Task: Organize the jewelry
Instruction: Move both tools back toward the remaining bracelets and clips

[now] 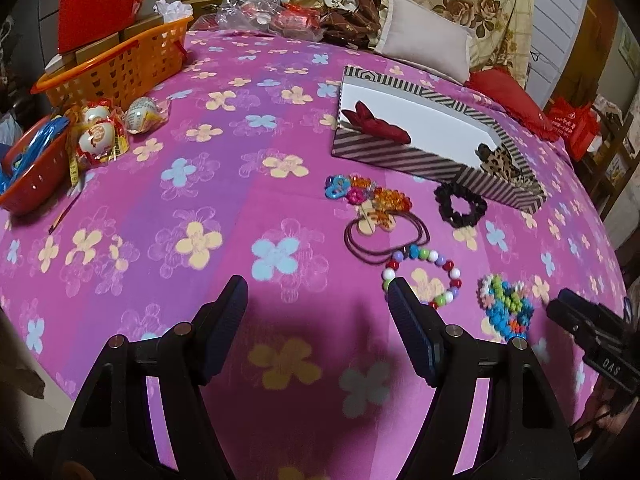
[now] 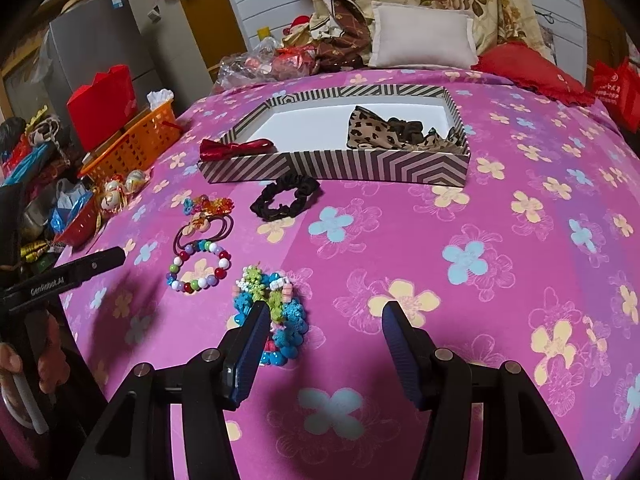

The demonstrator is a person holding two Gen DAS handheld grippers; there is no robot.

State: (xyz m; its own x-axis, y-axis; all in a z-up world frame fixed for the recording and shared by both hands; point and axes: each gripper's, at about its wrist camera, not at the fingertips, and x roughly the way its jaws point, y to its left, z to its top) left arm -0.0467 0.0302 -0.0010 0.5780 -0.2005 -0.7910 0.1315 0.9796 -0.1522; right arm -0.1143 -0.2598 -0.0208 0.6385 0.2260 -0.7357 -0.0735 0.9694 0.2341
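Jewelry group: loose pieces lie on the pink flowered bedspread (image 2: 500, 240), in front of the striped box (image 2: 340, 164).
Flower bead bracelet (image 2: 276, 312): blue, green and white clusters; nearest the right tongs, partly hidden behind their left finger.
Round bead bracelet (image 2: 199, 266): red, white, purple and green beads, beside the flower piece; in the left wrist view the right finger of the left tongs overlaps its near edge.
Maroon hair ties (image 2: 206, 226): thin loops with a pale flower charm, touching the round bead bracelet on its far side.
Orange and blue bead piece (image 2: 208, 204): just beyond the hair ties.
Black scrunchie (image 2: 286, 196): just before the box's front wall.
Striped box: open, white floor; a red bow (image 2: 236, 148) lies at its left end, over the rim; leopard-print scrunchies (image 2: 384, 132) lie at its right end.
Right tongs (image 2: 324, 324): spread, nothing between the fingers, bare bedspread in the gap.
Left tongs (image 1: 316, 292): spread wide, gripping nothing, above bare bedspread left of the jewelry.
Surroundings: orange basket (image 1: 120, 64) and red basket (image 1: 36, 176) at the left edge, wrapped eggs (image 1: 104, 128) between them; white pillow (image 2: 420, 36) and red cushion (image 2: 528, 68) beyond the box.
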